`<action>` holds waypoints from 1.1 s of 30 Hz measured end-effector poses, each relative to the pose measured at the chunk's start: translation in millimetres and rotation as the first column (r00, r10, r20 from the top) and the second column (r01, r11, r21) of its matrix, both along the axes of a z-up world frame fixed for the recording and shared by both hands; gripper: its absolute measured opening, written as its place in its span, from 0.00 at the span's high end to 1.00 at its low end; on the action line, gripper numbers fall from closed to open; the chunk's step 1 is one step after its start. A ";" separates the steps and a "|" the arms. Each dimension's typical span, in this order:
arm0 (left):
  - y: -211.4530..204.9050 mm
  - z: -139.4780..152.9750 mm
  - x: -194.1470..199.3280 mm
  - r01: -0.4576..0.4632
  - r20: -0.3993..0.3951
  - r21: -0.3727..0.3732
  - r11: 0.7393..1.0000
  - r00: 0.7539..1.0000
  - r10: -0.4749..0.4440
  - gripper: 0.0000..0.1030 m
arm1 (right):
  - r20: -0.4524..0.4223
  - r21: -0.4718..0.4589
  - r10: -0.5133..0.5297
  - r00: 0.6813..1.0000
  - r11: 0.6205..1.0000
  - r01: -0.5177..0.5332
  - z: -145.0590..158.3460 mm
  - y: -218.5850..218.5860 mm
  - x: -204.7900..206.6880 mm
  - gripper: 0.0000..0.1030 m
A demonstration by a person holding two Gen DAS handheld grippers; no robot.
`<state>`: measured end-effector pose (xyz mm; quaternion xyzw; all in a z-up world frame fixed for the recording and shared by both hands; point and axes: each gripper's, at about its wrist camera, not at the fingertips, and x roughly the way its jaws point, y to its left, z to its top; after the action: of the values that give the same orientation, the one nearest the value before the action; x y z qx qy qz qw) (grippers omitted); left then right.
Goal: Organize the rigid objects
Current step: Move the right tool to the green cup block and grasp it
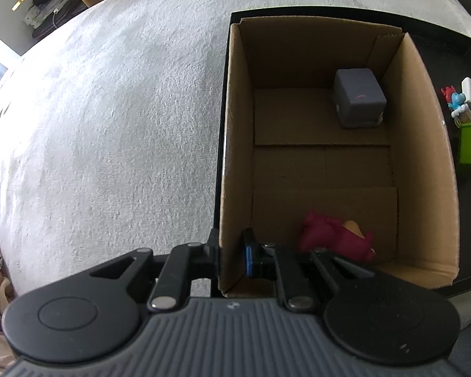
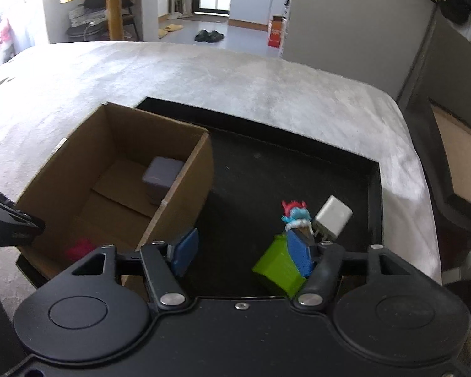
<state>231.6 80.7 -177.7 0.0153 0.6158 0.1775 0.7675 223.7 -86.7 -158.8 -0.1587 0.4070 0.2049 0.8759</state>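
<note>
Pale grey carpet (image 2: pixel 267 78) covers the surface, with a black tray (image 2: pixel 373 194) set on it; a doorway, slippers and a gold-legged table are seen in the far background of the right wrist view.

Cardboard box (image 1: pixel 424 157): open-topped, plain brown, standing on the left part of the tray. Its left wall is clamped by the left gripper (image 1: pixel 232 253), one finger outside the wall and the blue-padded finger inside, near the box's near-left corner.

Inside the box:
- grey cube-shaped block (image 1: pixel 358 97), matte, rounded edges, resting on the floor at the far-right corner, just beside the right wall.
- magenta toy (image 1: pixel 336 235), soft in outline with a tan patch on top, lying at the near end; partly hidden behind the gripper body, so its form cannot be made out for certain.

On the tray, right of the box:
- green bin-shaped piece (image 2: pixel 279 267), bright lime, ribbed sides, tilted, at the near edge of the tray.
- small figure (image 2: pixel 295 216) in red, blue and white, just beyond the green piece.
- white charger block (image 2: pixel 332 216), glossy, prongs toward the near side, touching or just beside the figure.

Right gripper (image 2: pixel 245 251): jaws spread wide, nothing held between them. Its right blue pad (image 2: pixel 300 251) is seen overlapping the green piece; whether contact is made cannot be told. Its left pad lies near the box's near-right corner.
</note>
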 end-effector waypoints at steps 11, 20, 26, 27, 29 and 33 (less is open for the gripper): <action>-6.7 -0.6 2.2 0.013 -0.016 0.031 0.999 1.000 -0.012 0.86 | -0.079 0.018 -0.127 0.989 0.992 0.129 -38.2 -30.8 26.5 0.39; -6.0 -3.0 6.3 -0.003 -0.030 0.035 0.999 1.000 0.004 0.85 | -0.151 0.026 -0.216 0.965 0.975 0.222 -64.8 -42.3 56.1 0.41; -9.1 -3.5 8.3 -0.001 -0.037 0.050 0.999 0.999 0.003 0.85 | -0.169 0.020 -0.218 0.961 0.974 0.224 -71.0 -39.6 66.3 0.40; -9.5 -3.5 8.4 -0.001 -0.038 0.052 0.999 0.999 0.003 0.85 | -0.164 0.013 -0.213 0.963 0.976 0.218 -71.9 -39.3 66.1 0.40; -10.2 -3.4 9.4 -0.001 -0.039 0.056 0.998 0.999 0.003 0.85 | -0.159 -0.007 -0.200 0.967 0.979 0.202 -74.1 -37.2 66.1 0.42; -12.6 -4.1 9.4 0.002 -0.042 0.064 0.998 0.999 0.001 0.84 | -0.157 -0.018 -0.187 0.970 0.982 0.186 -73.9 -37.6 62.0 0.43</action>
<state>240.9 68.1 -181.9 0.0436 0.6257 0.1967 0.7536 285.7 -124.3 -232.7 -0.1044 0.4888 0.1330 0.8558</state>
